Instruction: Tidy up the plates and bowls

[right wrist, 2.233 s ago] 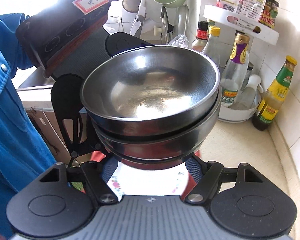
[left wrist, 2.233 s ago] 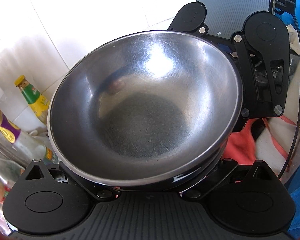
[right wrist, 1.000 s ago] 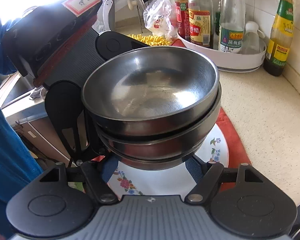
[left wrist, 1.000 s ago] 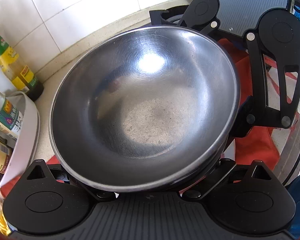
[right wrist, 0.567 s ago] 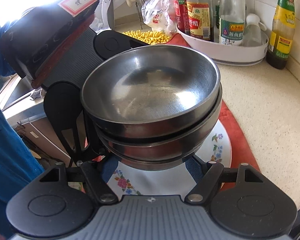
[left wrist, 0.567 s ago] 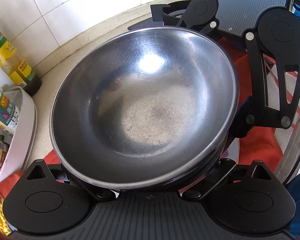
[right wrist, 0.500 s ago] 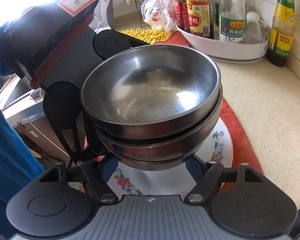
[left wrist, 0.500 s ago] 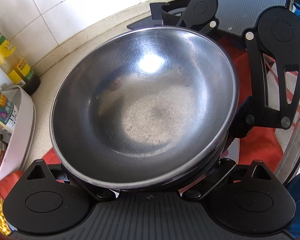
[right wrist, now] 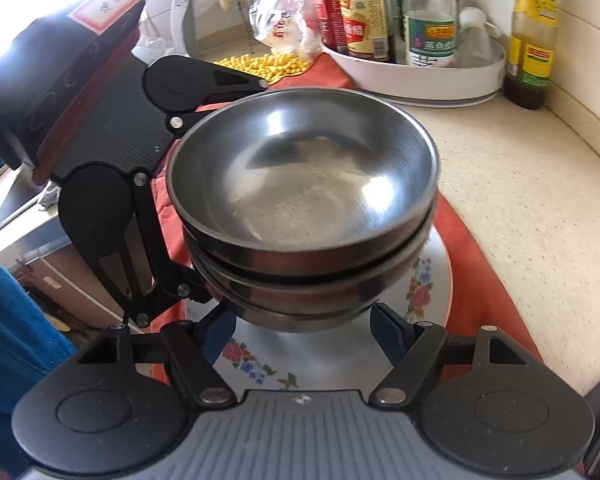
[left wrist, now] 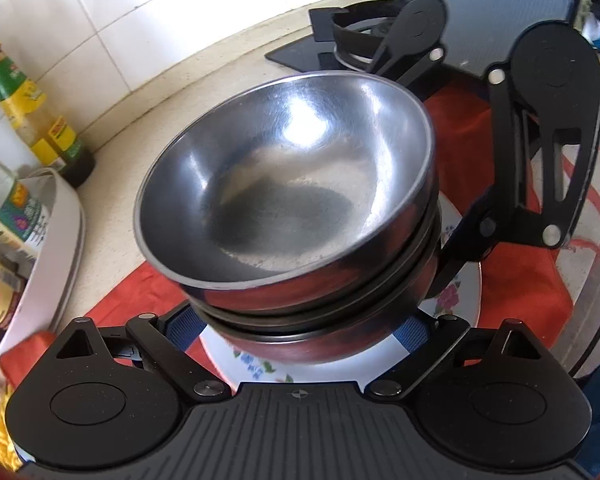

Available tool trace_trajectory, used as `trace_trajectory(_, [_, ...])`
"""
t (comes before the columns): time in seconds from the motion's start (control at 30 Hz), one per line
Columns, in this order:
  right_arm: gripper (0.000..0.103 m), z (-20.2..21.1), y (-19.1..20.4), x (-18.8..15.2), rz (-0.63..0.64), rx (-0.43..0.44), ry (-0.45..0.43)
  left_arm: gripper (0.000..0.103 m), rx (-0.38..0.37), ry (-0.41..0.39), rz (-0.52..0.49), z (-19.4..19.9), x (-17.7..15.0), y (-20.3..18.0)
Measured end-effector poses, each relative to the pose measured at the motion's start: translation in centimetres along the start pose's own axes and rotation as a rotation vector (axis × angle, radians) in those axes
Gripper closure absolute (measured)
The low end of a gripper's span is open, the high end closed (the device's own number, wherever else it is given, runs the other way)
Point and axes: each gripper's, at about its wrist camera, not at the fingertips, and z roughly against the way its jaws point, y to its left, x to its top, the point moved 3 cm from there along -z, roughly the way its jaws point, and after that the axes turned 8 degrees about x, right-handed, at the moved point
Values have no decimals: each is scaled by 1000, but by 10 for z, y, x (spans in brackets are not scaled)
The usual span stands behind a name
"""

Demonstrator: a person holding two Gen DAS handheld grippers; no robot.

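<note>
A stack of steel bowls [left wrist: 288, 216] [right wrist: 304, 204] sits on a white floral plate [left wrist: 460, 292] [right wrist: 428, 284], which lies on a red cloth [left wrist: 516, 284] [right wrist: 476, 276]. My left gripper [left wrist: 300, 332] is open, its fingers [left wrist: 184, 328] spread wide on either side of the stack's base. My right gripper [right wrist: 300, 324] is open too, its blue-padded fingers [right wrist: 388, 324] flanking the stack from the other side. Each gripper shows in the other's view, the right [left wrist: 540, 140] and the left [right wrist: 112, 208]. I cannot tell whether the pads touch the bowls.
A white tray [right wrist: 420, 80] of sauce bottles stands by the tiled wall, with a green-labelled bottle [right wrist: 532, 36] beside it. Yellow kernels [right wrist: 264, 64] and a plastic bag [right wrist: 284, 20] lie behind. A black stove [left wrist: 352, 36] is at the far end. The beige counter [right wrist: 520, 220] runs to the right.
The bowl stack has come down onto the floral plate. Both grippers have opened and drawn back a little, so more of the stack's sides and the plate show.
</note>
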Motion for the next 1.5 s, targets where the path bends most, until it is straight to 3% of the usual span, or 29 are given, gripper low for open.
trace_trajectory(0.13, [31, 12, 10, -9, -38, -53, -16, 5, 29, 9, 19, 7, -10, -2])
trace_trajectory(0.23, [24, 21, 18, -17, -71, -89, -38, 4, 29, 1, 43, 15, -14, -4])
trace_trajectory(0.43, [24, 19, 28, -19, -133, -155, -95, 3, 41, 0, 75, 14, -11, -6])
trace_trajectory(0.93, [24, 18, 33, -18, -158, -153, -170, 0, 83, 40, 13, 15, -3, -14])
trace_trajectory(1.13, [24, 34, 49, -29, -189, -181, -226, 0, 79, 51, 75, 31, -21, -5])
trace_trajectory(1.23, [23, 43, 59, -32, -250, -227, -294, 0, 99, 49, 163, 40, -31, 1])
trace_trajectory(1.5, [14, 47, 101, -33, -388, -426, -433, 0, 137, -27, 554, 80, -52, 15])
